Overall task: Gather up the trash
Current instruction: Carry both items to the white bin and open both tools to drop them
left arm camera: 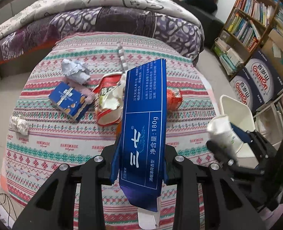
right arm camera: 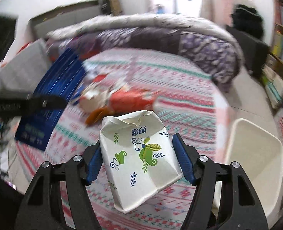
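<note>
A: Nearest to us, what sits in our left gripper (left arm camera: 141, 149)?

B: A long blue box (left arm camera: 144, 126), a toothpaste carton. Our jaws pinch it low down, one pad on each long side, and it runs up past the fingertips, its open white flap hanging at the near end.

A: And our right gripper (right arm camera: 138, 159)?

B: It pinches a white milk carton (right arm camera: 137, 157) with green leaf prints. The blue pads (right arm camera: 94, 163) press its two sides; the crumpled top pokes out beyond them, tilted a little.

A: What lies past the jaws?

B: The patterned bedspread (left arm camera: 64, 145) below us, both things lifted off it. Farther on lie a torn red cup (left arm camera: 107, 101), a small blue box (left arm camera: 69, 100), an orange wrapper (left arm camera: 174, 98), a tissue wad (left arm camera: 19, 124) and crumpled paper (left arm camera: 75, 71).

A: The bin?

B: A white bin (right arm camera: 254, 153) stands on the floor just beside the bed, to the right of our milk carton. Farthest back, a purple quilt (left arm camera: 103, 23) lies rolled across the bed.
</note>
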The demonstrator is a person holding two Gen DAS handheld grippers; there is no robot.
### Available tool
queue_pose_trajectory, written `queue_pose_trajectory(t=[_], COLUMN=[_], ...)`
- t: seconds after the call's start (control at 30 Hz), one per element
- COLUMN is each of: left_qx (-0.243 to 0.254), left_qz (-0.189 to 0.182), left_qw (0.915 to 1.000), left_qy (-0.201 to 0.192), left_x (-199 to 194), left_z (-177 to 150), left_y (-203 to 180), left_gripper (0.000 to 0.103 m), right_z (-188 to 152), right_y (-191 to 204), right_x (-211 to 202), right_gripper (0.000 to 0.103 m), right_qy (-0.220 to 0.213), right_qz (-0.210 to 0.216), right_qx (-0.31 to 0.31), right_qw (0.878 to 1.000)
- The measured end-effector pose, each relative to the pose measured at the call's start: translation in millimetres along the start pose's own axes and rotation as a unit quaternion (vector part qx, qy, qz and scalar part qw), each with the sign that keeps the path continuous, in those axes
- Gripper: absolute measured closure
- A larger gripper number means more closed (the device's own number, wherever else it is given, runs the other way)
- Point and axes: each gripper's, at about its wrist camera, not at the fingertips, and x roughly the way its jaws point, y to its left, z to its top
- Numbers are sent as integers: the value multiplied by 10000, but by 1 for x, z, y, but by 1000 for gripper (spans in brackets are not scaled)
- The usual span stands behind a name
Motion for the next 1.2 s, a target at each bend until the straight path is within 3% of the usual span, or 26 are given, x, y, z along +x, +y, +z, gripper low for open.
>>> queue_pose_trajectory(t=[0.33, 0.67, 0.77, 0.83, 1.2], left_qx=[248, 528, 518, 498, 827], left_qz=[-335, -661, -770, -874, -1226], left_qw=[9989, 9961, 9955, 9948, 9889], left_qy=[-219, -233, -212, -184, 167], left_x=[11, 30, 37, 42, 81], left_z=[5, 9, 11, 12, 16], left_y=[-49, -107, -119, -130, -208], left_gripper=[70, 70, 70, 70, 70], right_z=[-7, -20, -24, -27, -36], right_y=[-77, -131, -148, -155, -201], right_x=[-16, -36, -45, -52, -94], right_gripper=[37, 30, 21, 13, 9], right_qy=[-269, -433, -486, -560, -1090], right_qz=[-1017, -1774, -1995, -2081, -2029], right_qx=[1358, 2414, 2767, 2960, 3887], right_qw=[9851, 9531, 9387, 9306, 8921])
